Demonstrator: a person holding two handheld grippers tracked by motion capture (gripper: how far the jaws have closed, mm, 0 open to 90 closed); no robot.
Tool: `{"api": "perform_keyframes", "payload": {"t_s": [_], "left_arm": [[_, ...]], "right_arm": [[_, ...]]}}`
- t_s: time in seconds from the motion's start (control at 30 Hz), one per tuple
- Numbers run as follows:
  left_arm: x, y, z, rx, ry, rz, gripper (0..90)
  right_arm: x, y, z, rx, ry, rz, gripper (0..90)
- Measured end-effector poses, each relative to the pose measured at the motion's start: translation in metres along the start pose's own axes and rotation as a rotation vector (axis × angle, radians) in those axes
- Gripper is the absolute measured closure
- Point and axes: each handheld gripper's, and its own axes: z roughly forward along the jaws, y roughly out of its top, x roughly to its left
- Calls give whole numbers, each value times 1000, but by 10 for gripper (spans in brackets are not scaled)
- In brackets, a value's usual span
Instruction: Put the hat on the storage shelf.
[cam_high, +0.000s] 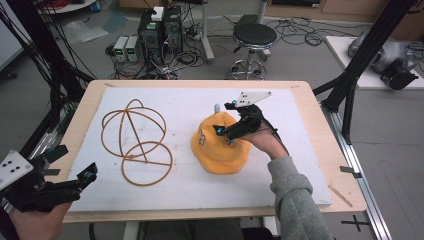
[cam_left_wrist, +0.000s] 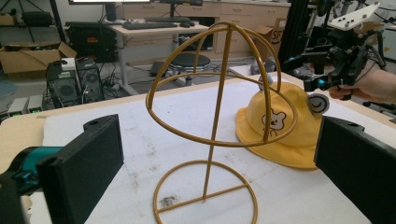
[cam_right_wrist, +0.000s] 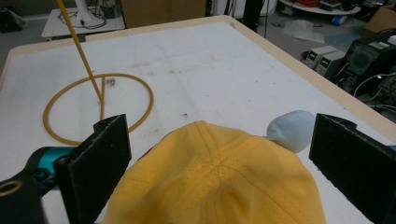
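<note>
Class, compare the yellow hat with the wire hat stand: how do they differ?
The yellow hat is soft, solid fabric; the wire hat stand is an open, rigid frame. The hat sits low on the table; the stand rises upright. The right hand-held gripper hovers over the hat, none by the stand. Both are yellowish.

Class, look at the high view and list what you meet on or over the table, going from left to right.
Left hand-held gripper → gold wire hat stand → yellow hat → right hand-held gripper, over the hat's right part → grey sleeve.
</note>
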Motion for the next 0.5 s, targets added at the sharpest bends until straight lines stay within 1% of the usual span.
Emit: {"api": "perform_keyframes", "payload": {"t_s": [0.1, 0.2, 0.23, 0.27, 0.3, 0.37, 0.4, 0.47, 0.5], "left_arm": [[0, 0, 0, 1, 1, 0, 18], [1, 0, -1, 2, 2, -1, 18], [1, -1, -1, 0, 2, -3, 18], [1, -1, -1, 0, 2, -3, 18], [1, -1, -1, 2, 1, -3, 18], [1, -1, 0, 4, 3, -3, 18], [1, -2, 1, 4, 2, -5, 18], [1, -2, 1, 4, 2, -5, 18], [1, -2, 0, 5, 2, -4, 18]], "right_arm": [[-1, -2, 3, 14, 4, -7, 62], [-2, -3, 5, 25, 6, 1, 65], [-2, -4, 6, 32, 7, -1, 87], [-3, -4, 7, 33, 6, -16, 109], [-3, -4, 7, 34, 6, -17, 144], [-2, -4, 7, 36, 6, -16, 154], [-2, -5, 8, 39, 5, -24, 171], [-3, -5, 9, 39, 1, -30, 174], [-3, -6, 10, 51, 1, -27, 177]]}}
